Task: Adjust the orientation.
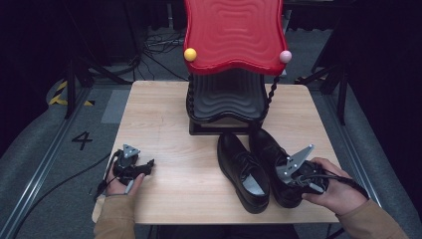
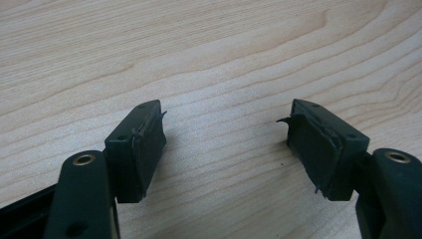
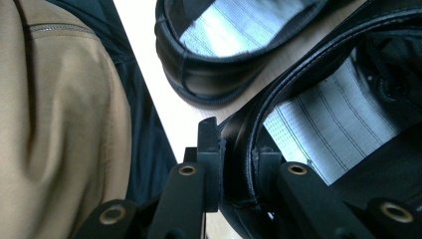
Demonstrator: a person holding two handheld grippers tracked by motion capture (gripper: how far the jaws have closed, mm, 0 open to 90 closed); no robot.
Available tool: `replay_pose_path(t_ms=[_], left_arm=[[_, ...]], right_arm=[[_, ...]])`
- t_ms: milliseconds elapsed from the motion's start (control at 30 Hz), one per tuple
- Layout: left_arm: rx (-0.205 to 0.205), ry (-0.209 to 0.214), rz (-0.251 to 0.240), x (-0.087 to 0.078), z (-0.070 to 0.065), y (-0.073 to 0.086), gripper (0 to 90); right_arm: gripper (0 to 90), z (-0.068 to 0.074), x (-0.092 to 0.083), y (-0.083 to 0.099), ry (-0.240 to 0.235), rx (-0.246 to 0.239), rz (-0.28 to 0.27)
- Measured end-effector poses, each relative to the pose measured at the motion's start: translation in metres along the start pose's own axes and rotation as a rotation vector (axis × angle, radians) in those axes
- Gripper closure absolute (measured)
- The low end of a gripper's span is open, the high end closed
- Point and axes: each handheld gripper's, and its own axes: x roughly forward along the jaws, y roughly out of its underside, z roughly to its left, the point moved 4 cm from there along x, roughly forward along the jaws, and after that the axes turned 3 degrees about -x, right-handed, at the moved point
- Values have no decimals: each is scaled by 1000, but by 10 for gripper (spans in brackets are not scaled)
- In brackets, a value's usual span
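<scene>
- Currently, my right gripper (image 1: 298,175) sits at the lower right of the high view, its jaws clenched on the heel collar of the right-hand black shoe (image 1: 276,164); one jaw is outside the leather, the other inside the opening.
- In the right gripper view the same grip shows at lower centre: the right gripper (image 3: 238,172) pinches the stitched rim of the shoe (image 3: 318,94), with the shoe's pale striped insole (image 3: 328,129) to the right of the jaws.
- My right hand (image 1: 333,191) wraps the gripper body at the table's near right corner; the tan sleeve (image 3: 54,124) takes up the left side of the right gripper view.
- A second black shoe (image 1: 243,172) lies just beside the first, to its left in the high view, toe pointing toward the top of the frame; its heel and striped lining (image 3: 244,25) appear at the top of the right gripper view.
- My left gripper (image 1: 133,167) rests at the lower left of the high view, held in my left hand (image 1: 119,186), well apart from the shoes.
- In the left gripper view the left gripper (image 2: 226,142) is released, jaws spread wide over bare wooden table (image 2: 209,59), grasping nothing; the black pads (image 2: 147,144) look worn at their edges.
- A red and black wavy-shelved rack (image 1: 233,35) stands at the upper centre of the high view, on the table's far edge, just behind the shoes' toes, with a yellow ball (image 1: 190,54) and a pink ball (image 1: 285,56) at its front corners.
</scene>
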Motion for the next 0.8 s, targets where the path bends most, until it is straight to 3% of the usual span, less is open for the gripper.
replay_pose_path(t_ms=[200, 333, 433, 600, 733, 800], left_arm=[[1, 0, 0, 0, 0, 0, 315], [1, 1, 0, 0, 0, 0, 314], [1, 0, 0, 0, 0, 0, 314], [7, -6, 33, 0, 1, -3, 311], [22, -33, 68, -5, 2, -9, 393], [-7, -28, 78, -11, 2, -13, 413]], right_arm=[[793, -9, 26, -9, 25, -23, -5], [794, -8, 43, -6, 15, -32, 48], [777, -12, 43, -2, -5, 7, 29], [711, -14, 41, -1, 15, -3, 14], [669, -16, 22, -4, 28, 31, -5], [656, -18, 15, -5, 35, 63, -13]])
